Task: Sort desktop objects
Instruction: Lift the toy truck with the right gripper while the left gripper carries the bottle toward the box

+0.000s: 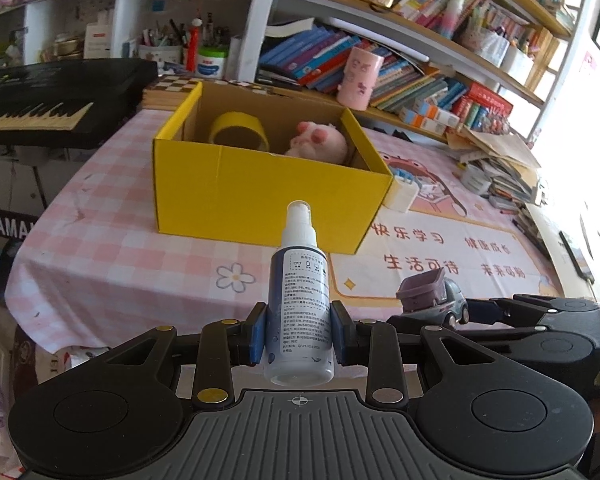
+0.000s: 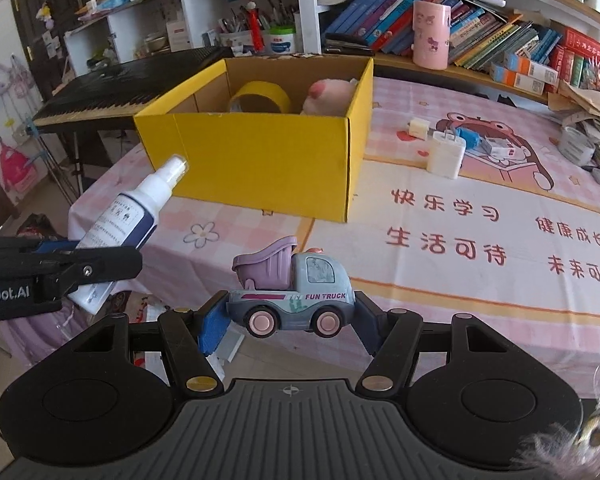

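Observation:
My left gripper (image 1: 299, 332) is shut on a white spray bottle (image 1: 298, 300) with a dark blue label, its nozzle aimed at the yellow cardboard box (image 1: 268, 196). The same bottle (image 2: 128, 220) and left gripper (image 2: 80, 258) show at the left of the right wrist view. My right gripper (image 2: 290, 320) is shut on a grey and purple toy truck (image 2: 290, 288), held sideways above the table's near edge. The truck (image 1: 432, 300) also appears at the right of the left wrist view. Inside the yellow box (image 2: 260, 160) lie a yellow tape roll (image 2: 260, 98) and a pink plush toy (image 2: 328, 98).
A pink checked cloth (image 2: 460, 240) with red characters covers the table. A white charger (image 2: 446, 156) and small blue and white pieces (image 2: 476, 140) lie right of the box. A black keyboard (image 1: 48, 100) stands to the left, with bookshelves and a pink cup (image 2: 432, 34) behind.

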The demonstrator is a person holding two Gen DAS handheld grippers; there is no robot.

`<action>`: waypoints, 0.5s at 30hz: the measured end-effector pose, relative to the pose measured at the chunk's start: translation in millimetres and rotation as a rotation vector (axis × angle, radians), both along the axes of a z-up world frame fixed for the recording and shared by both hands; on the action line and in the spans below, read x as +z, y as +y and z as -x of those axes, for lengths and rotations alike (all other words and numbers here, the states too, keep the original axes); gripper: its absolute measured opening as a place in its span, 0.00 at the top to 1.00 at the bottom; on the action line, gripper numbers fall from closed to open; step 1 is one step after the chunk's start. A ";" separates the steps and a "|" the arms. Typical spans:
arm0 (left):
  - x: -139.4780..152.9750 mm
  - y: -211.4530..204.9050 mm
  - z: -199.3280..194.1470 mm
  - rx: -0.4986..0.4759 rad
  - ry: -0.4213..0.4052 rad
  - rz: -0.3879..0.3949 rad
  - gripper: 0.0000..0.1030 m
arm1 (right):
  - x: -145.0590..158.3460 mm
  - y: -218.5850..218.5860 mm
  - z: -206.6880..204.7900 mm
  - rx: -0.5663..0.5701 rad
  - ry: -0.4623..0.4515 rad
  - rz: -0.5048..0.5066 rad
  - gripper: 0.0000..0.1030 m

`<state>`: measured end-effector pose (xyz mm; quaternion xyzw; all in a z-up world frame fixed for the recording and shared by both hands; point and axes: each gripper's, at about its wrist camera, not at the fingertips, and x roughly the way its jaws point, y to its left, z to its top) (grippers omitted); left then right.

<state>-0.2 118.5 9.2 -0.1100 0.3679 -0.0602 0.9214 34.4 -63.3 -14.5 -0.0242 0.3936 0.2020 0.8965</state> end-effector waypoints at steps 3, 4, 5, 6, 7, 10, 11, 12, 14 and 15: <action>2.1 1.7 -1.3 0.016 -0.007 0.009 0.70 | 5.0 1.7 -5.5 0.003 0.004 -0.014 0.40; 3.1 2.5 -2.2 0.022 -0.010 0.013 0.70 | 6.9 2.7 -7.2 0.010 0.001 -0.015 0.40; 4.3 3.0 -3.3 0.027 -0.013 0.017 0.70 | 8.5 3.8 -8.2 0.017 -0.002 -0.015 0.40; 5.8 3.4 -4.7 0.033 -0.017 0.020 0.70 | 10.5 5.1 -10.2 0.026 -0.005 -0.015 0.40; 7.4 3.4 -5.7 0.035 -0.023 0.022 0.70 | 12.5 6.1 -11.8 0.035 -0.009 -0.015 0.40; 14.0 4.1 -13.1 0.021 -0.044 0.026 0.70 | 20.2 8.4 -17.9 0.051 -0.029 -0.023 0.40; 16.4 4.2 -15.7 0.021 -0.054 0.025 0.70 | 23.2 8.2 -20.2 0.053 -0.041 -0.027 0.40; 19.2 4.5 -18.8 0.021 -0.065 0.023 0.70 | 26.6 8.1 -23.3 0.054 -0.052 -0.030 0.40; 26.5 4.2 -25.2 0.027 -0.087 0.020 0.70 | 33.9 7.0 -30.1 0.060 -0.080 -0.037 0.40; 31.0 4.5 -29.1 0.030 -0.102 0.020 0.70 | 37.3 7.0 -33.2 0.063 -0.092 -0.040 0.40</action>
